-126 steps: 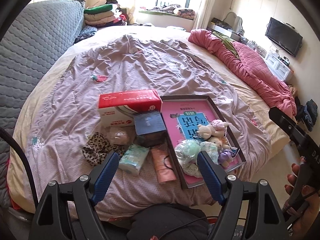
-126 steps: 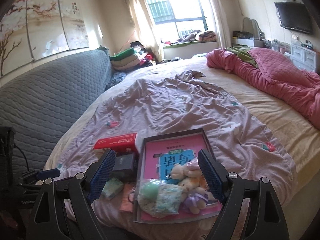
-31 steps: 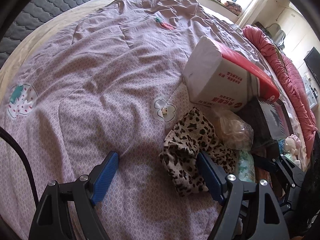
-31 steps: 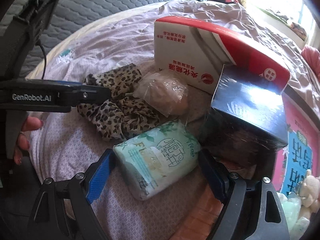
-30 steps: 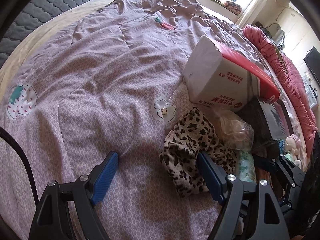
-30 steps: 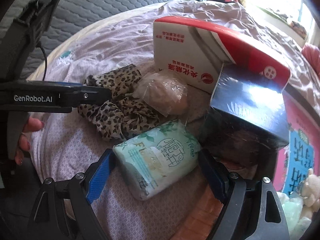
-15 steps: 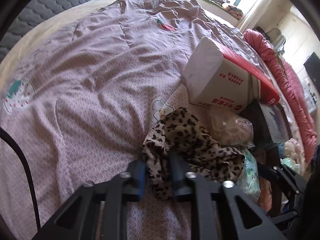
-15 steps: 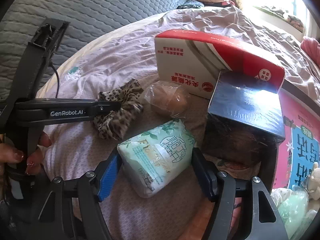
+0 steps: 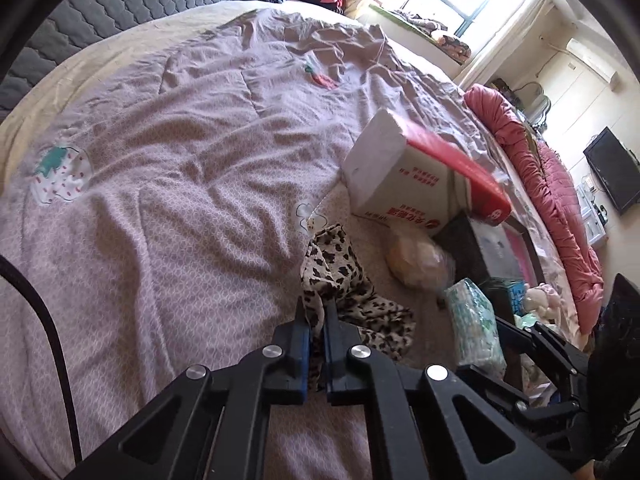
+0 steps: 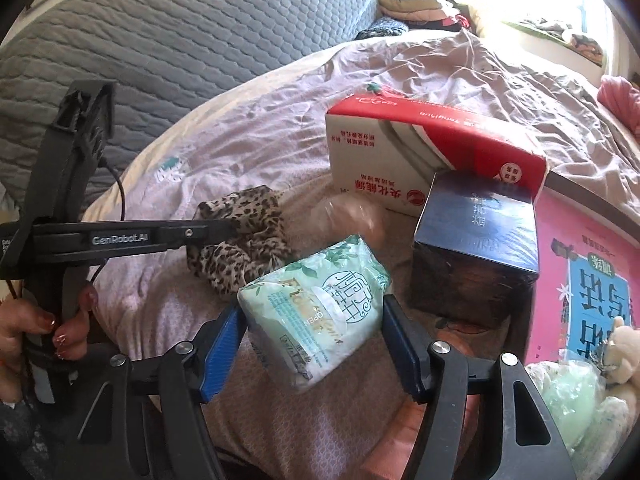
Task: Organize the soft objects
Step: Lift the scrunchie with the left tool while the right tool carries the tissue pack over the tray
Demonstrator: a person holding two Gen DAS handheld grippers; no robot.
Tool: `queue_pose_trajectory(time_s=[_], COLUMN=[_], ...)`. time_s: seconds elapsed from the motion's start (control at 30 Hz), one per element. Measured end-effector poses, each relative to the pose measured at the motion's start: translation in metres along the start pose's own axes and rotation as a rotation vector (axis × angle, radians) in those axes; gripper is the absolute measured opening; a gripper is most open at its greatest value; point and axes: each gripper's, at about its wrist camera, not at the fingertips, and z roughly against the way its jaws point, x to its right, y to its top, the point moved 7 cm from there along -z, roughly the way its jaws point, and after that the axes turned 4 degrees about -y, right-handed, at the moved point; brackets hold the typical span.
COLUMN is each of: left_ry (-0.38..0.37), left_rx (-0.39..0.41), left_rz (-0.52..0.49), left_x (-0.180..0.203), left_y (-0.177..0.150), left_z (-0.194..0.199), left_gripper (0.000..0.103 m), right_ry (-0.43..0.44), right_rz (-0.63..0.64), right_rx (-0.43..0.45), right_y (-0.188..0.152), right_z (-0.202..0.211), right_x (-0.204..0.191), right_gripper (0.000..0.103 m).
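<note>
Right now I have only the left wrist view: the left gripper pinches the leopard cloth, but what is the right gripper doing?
Observer: The right gripper has the green tissue pack between its closing jaws, both pads against its sides.
Operator: Is anything of the person visible?
Observer: Yes, a hand with red-painted nails wraps the handle of the left gripper.

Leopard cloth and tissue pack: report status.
Left tongs shut on leopard cloth. Right tongs closing on green tissue pack, pads touching. Dark box close beside pack.
</note>
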Motion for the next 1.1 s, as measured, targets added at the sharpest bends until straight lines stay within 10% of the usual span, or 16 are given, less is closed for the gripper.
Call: queue_pose_trajectory(time_s=[1.1], left_ry=[-0.055], left_rx=[0.127], left_rz=[-0.262], left_x=[0.164], left_y=[0.001], left_z=[0.092], left_gripper=[0.005], right_ry=[-0.068], right_rz=[-0.177], right_rx=[0.271], right_y=[0.022], right_z=[0.155], right_x=[0.051], right_gripper=[0.068])
